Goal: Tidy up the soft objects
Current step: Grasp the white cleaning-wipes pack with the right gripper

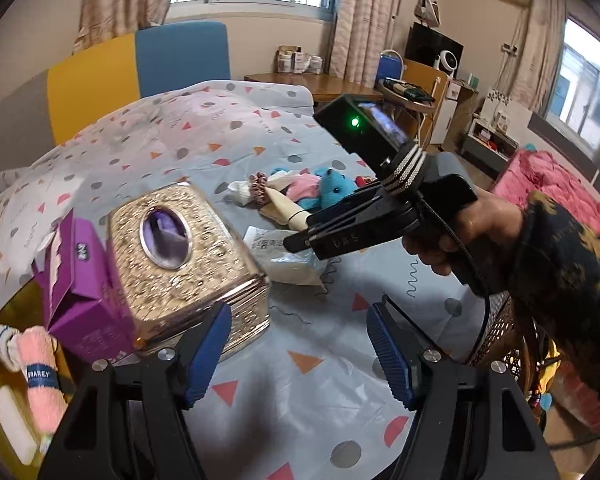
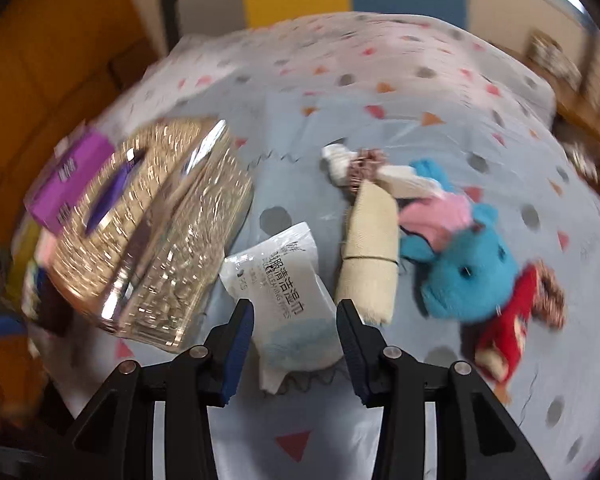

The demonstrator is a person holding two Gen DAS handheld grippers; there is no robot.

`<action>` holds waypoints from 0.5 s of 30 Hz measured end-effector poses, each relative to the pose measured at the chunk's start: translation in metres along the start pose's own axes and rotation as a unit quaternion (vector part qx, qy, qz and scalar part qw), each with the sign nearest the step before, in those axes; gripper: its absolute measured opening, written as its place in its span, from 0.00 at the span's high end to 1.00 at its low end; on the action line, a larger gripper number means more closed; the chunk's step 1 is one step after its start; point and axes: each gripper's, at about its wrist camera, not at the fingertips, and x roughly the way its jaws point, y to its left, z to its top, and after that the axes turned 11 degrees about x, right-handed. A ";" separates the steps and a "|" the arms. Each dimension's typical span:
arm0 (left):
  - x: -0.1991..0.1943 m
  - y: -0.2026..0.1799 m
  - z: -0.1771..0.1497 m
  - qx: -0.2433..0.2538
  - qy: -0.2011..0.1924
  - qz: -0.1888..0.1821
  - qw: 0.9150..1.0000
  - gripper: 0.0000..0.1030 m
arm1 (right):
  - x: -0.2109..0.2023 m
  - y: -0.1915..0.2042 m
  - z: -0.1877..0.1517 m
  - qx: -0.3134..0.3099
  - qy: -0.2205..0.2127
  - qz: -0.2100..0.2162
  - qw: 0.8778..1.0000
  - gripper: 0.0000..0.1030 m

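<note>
my right tool [image 2: 296,344] is apart around the wipes pack [image 2: 284,300] on the bed [image 2: 420,92]; my left tool [image 1: 300,356] hangs apart, empty

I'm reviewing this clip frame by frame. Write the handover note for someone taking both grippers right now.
Left gripper: open, nothing between its fingers, over the bedsheet beside the gold tissue box.
Right gripper: jaws apart, hovering over the wet wipes pack; contact not visible.
On the bed: cream cloth roll, blue plush toy, red cloth item. Purple box sits behind the gold box.
Done: nothing visibly sorted.
Left: probably collect the wipes pack first, then the remaining soft things.
</note>
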 end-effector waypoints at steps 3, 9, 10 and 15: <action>-0.002 0.007 -0.004 -0.013 -0.001 -0.002 1.000 0.31 | 0.011 0.011 0.006 -0.046 0.025 0.017 0.999 0.50; -0.002 0.015 -0.007 -0.026 0.000 -0.002 1.000 0.31 | 0.033 0.021 0.017 -0.116 0.070 0.004 0.991 0.40; -0.002 0.015 -0.007 -0.027 0.000 -0.002 1.000 0.31 | 0.038 0.022 0.019 -0.124 0.076 -0.005 0.989 0.40; -0.004 0.017 -0.006 -0.027 -0.002 -0.002 1.000 0.31 | 0.058 0.026 0.018 -0.147 0.108 -0.016 0.983 0.33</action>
